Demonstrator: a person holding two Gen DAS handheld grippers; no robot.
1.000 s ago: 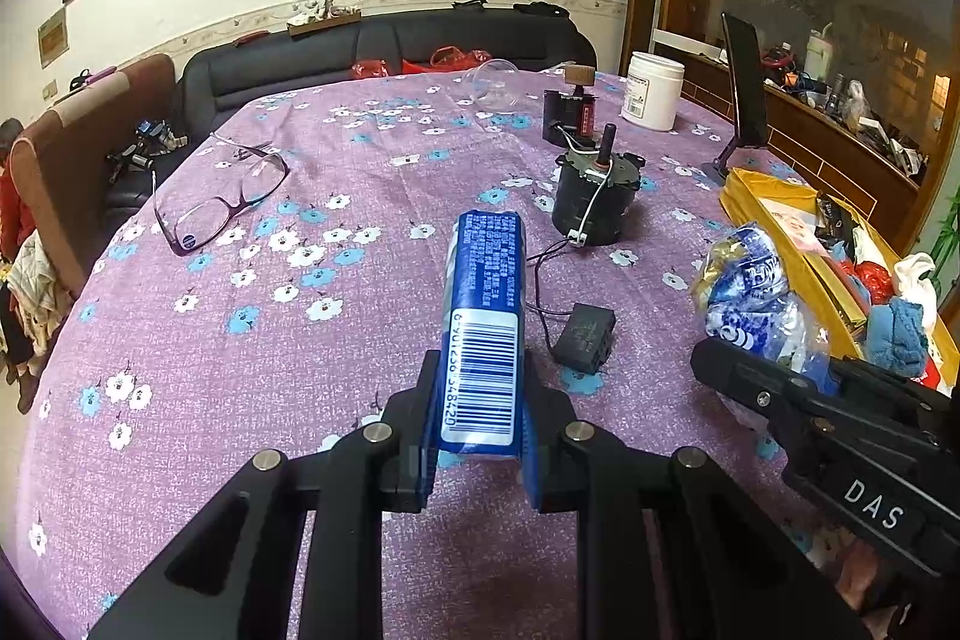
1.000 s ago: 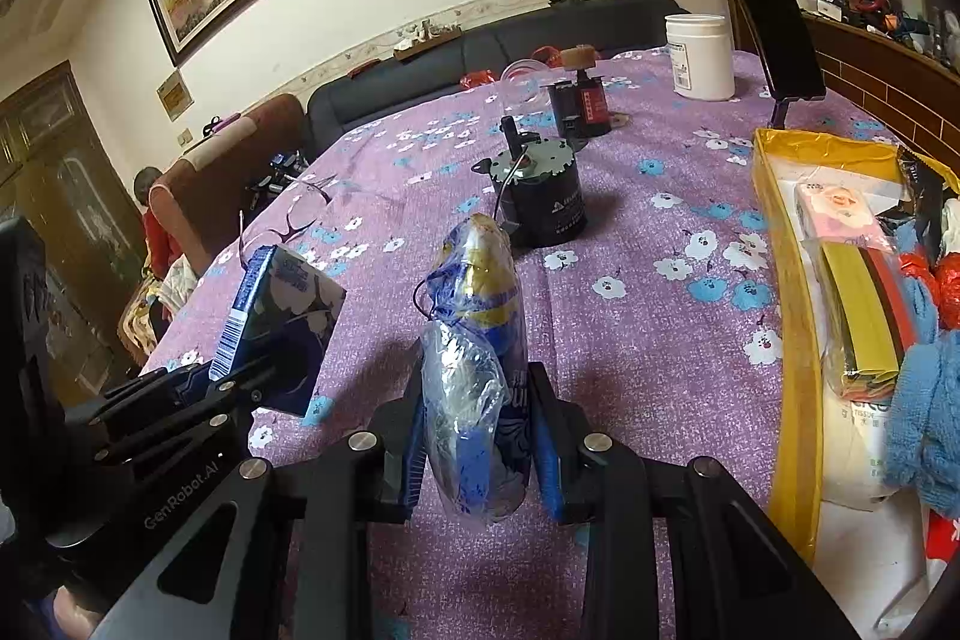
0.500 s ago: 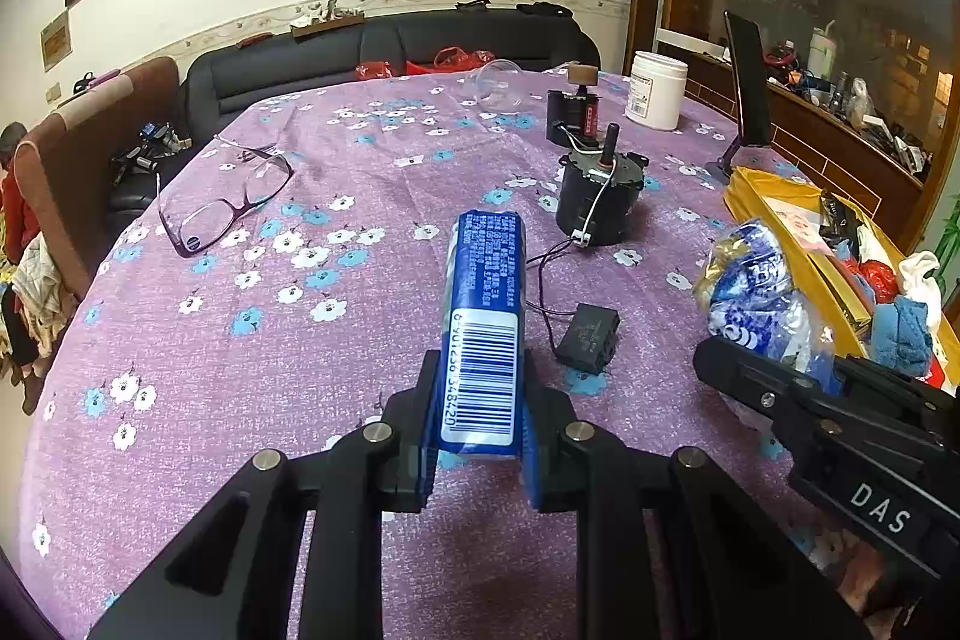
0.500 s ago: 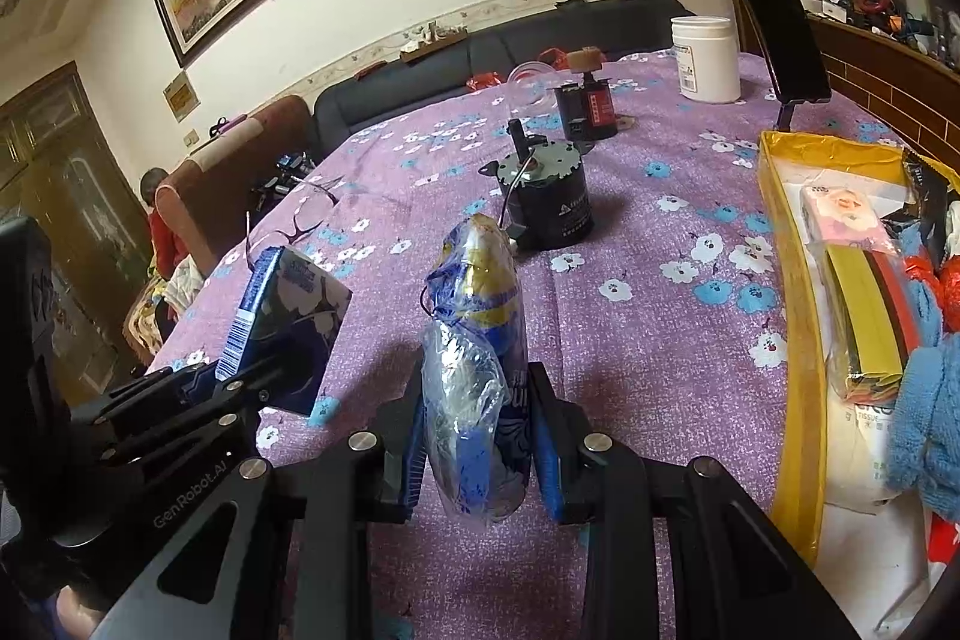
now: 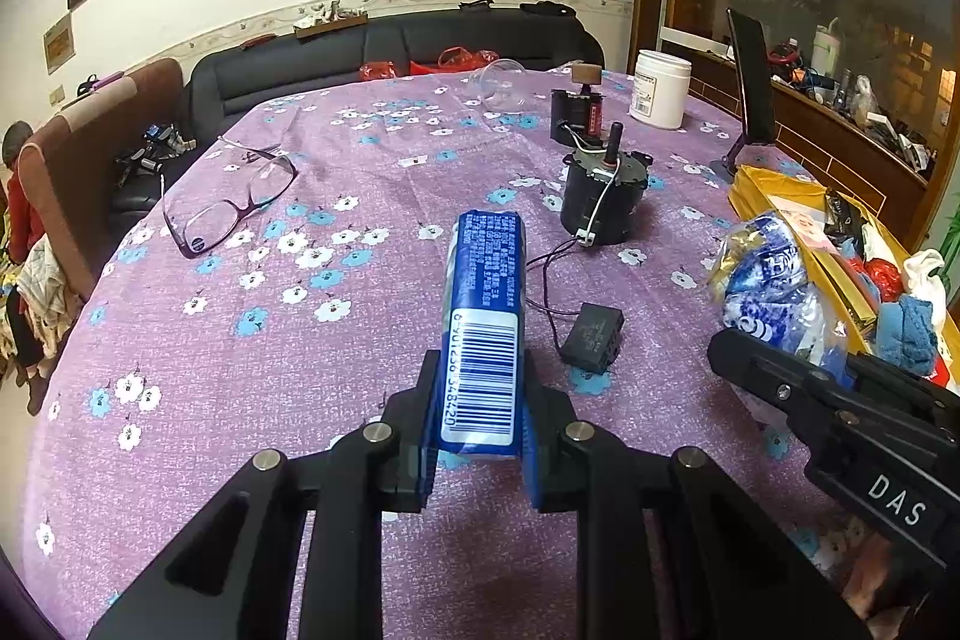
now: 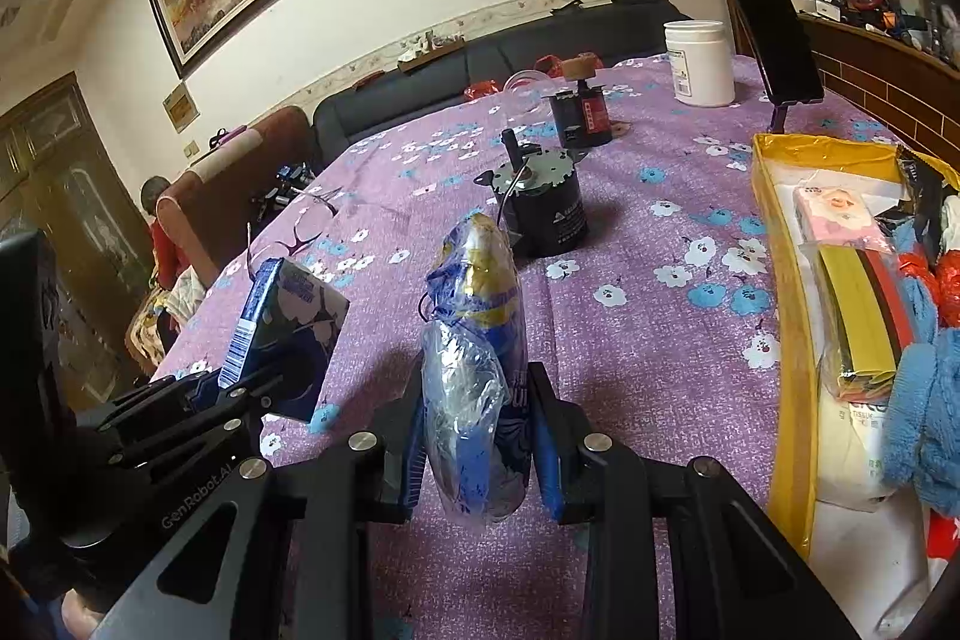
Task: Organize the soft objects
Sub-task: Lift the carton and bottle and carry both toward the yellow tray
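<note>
Right wrist view: a pink packet [image 6: 837, 211] and blue cloth [image 6: 924, 400] are kept in the yellow tray [image 6: 786, 340]. A crinkly blue bag [image 6: 474, 340] is squeezed by the right claw [image 6: 480, 436]; a blue pack [image 5: 483, 322] is squeezed by the left claw [image 5: 480, 424].

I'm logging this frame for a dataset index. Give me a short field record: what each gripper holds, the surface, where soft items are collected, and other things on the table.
left gripper: shut on blue tissue pack
right gripper: shut on crinkled blue plastic packet
surface: purple floral tablecloth
collecting place: yellow tray, holding blue cloth and pink tissue pack
other items: eyeglasses, black motor, white jar
</note>
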